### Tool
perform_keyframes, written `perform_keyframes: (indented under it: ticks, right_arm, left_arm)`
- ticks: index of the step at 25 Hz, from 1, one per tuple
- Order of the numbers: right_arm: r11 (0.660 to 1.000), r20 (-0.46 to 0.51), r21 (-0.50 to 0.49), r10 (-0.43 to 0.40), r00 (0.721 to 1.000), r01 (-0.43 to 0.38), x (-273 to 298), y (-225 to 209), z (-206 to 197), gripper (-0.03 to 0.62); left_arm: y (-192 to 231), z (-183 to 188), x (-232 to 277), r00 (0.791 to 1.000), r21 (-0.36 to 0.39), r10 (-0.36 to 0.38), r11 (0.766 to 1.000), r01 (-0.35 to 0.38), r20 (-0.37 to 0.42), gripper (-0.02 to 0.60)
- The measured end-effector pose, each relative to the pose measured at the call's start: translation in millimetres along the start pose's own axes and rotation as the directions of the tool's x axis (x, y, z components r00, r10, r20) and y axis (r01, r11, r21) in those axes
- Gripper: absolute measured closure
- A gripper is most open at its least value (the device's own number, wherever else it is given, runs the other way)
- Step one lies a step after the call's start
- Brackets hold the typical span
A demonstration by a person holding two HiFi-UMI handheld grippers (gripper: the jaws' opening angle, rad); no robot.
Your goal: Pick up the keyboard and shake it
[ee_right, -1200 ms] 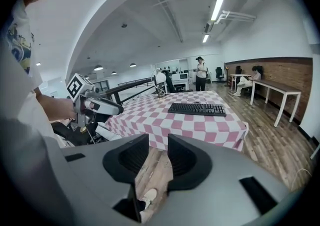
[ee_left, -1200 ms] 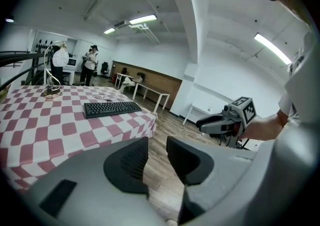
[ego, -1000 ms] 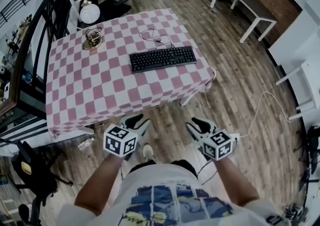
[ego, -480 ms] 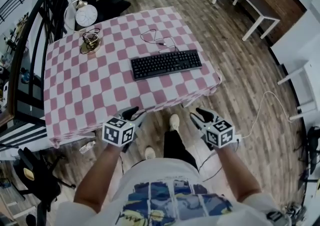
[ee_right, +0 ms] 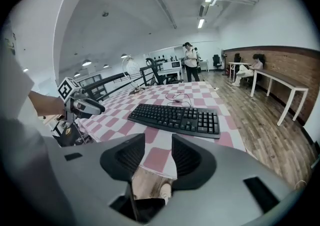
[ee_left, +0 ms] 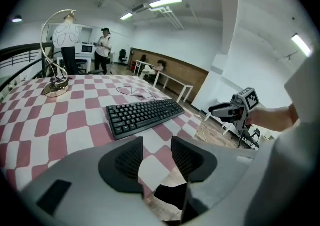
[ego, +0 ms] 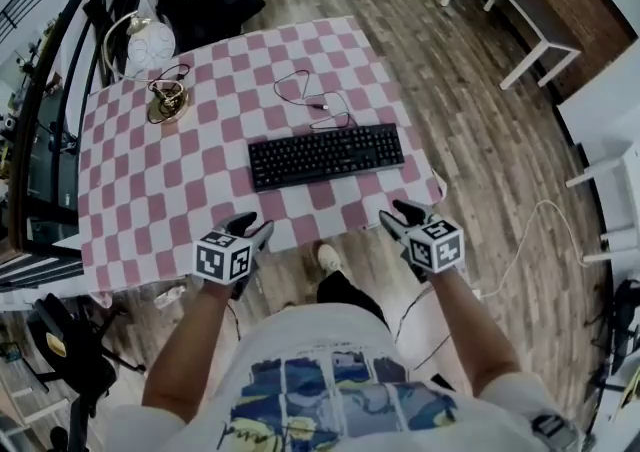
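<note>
A black keyboard [ego: 326,155] lies flat on the pink-and-white checked table [ego: 150,190], near its front edge; its thin cable [ego: 310,95] loops behind it. The keyboard also shows in the left gripper view [ee_left: 142,115] and the right gripper view [ee_right: 176,118]. My left gripper [ego: 250,231] hovers at the table's front edge, short of the keyboard's left end, jaws opening with nothing between them. My right gripper [ego: 403,215] hovers off the front right corner, short of the keyboard's right end, jaws opening and empty too.
A brass-based desk lamp [ego: 165,100] stands at the table's back left. A dark railing [ego: 45,90] runs along the left. White benches [ego: 510,10] stand at the right, a cable [ego: 520,230] lies on the wood floor, and people stand far behind the table.
Both grippers have moved forward from over the floor to the table's front edge, on either side of the keyboard. The keyboard has not moved.
</note>
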State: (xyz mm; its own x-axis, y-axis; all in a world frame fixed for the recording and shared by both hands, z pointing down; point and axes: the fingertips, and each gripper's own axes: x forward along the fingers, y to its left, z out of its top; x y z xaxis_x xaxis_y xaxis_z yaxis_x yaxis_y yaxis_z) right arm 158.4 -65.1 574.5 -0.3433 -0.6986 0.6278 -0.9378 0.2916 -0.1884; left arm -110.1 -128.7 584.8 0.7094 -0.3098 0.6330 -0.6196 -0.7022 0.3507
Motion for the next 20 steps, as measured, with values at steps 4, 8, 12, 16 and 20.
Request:
perform_keyframes:
  ticks: [4, 8, 12, 16, 20]
  right_arm:
    - [1.000, -0.045, 0.008, 0.018, 0.999, -0.018, 32, -52, 6, 0.424]
    - [0.999, -0.080, 0.020, 0.031, 0.996, -0.029, 60, -99, 13, 0.422]
    - [0.999, -0.126, 0.024, 0.038, 0.991, -0.035, 88, -137, 14, 0.419]
    - [0.996, -0.146, 0.075, 0.065, 0.987, -0.054, 113, -171, 9, 0.411]
    - [0.994, -0.143, 0.090, 0.078, 0.987, -0.065, 131, -194, 19, 0.399]
  left_arm:
    - [25, 9, 31, 0.999, -0.046, 0.044, 0.998, -0.045, -0.033, 0.413]
    - [45, 14, 55, 0.995, -0.083, 0.085, 0.992, -0.090, -0.057, 0.408]
    - [67, 17, 72, 0.990, -0.130, 0.118, 0.983, -0.127, -0.078, 0.403]
    - [85, 21, 86, 0.985, -0.160, 0.149, 0.974, -0.162, -0.091, 0.400]
    - [102, 27, 97, 0.978, -0.181, 0.180, 0.964, -0.196, -0.101, 0.393]
